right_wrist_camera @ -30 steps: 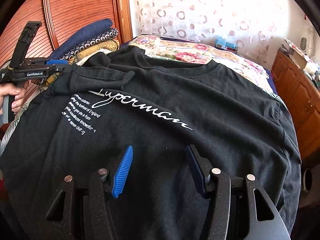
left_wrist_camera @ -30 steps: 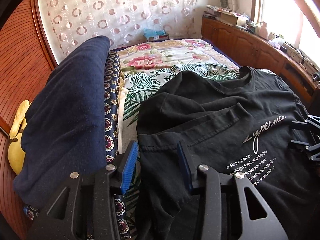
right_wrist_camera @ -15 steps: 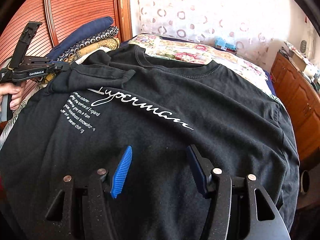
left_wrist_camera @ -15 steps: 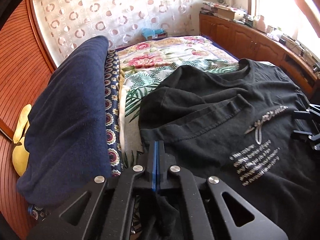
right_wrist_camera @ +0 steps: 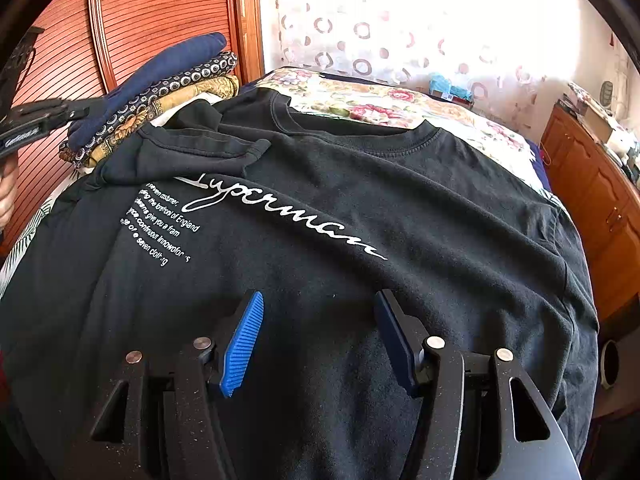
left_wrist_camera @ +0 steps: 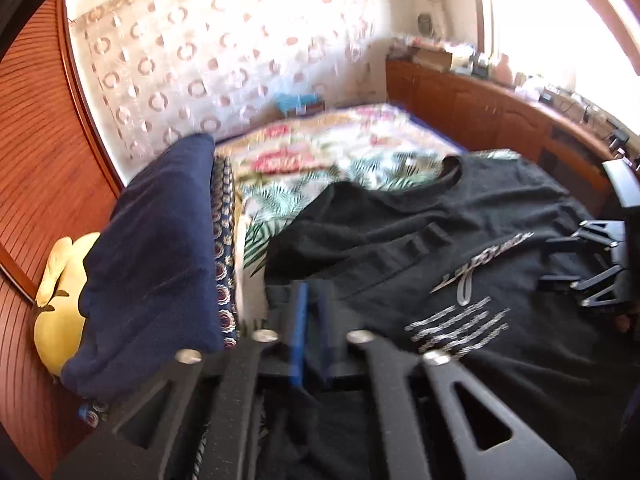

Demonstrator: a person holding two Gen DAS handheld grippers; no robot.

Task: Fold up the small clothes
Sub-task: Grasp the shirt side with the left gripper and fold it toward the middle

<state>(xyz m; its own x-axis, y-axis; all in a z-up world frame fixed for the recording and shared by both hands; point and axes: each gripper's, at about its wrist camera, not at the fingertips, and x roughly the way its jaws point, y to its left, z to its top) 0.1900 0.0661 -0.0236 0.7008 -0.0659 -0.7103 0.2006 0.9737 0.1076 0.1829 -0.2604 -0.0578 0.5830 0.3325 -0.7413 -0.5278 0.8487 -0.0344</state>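
Left gripper (left_wrist_camera: pixel 310 320) lifted, opening off T-shirt (right_wrist_camera: pixel 320 208) edge; right gripper (right_wrist_camera: pixel 320 336) agape, clear.

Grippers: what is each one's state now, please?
Left gripper: jaws opening, narrow gap; blur hides whether black T-shirt is between.
Right gripper: open, holds nothing.

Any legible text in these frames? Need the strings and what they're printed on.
"Superman", white script on the black T-shirt, first letter partly under the folded sleeve.
Small white block beneath it, partly legible: "the forefront of England", "give you a fram", "continuous innovation".
Label on the left gripper: too blurred to read.
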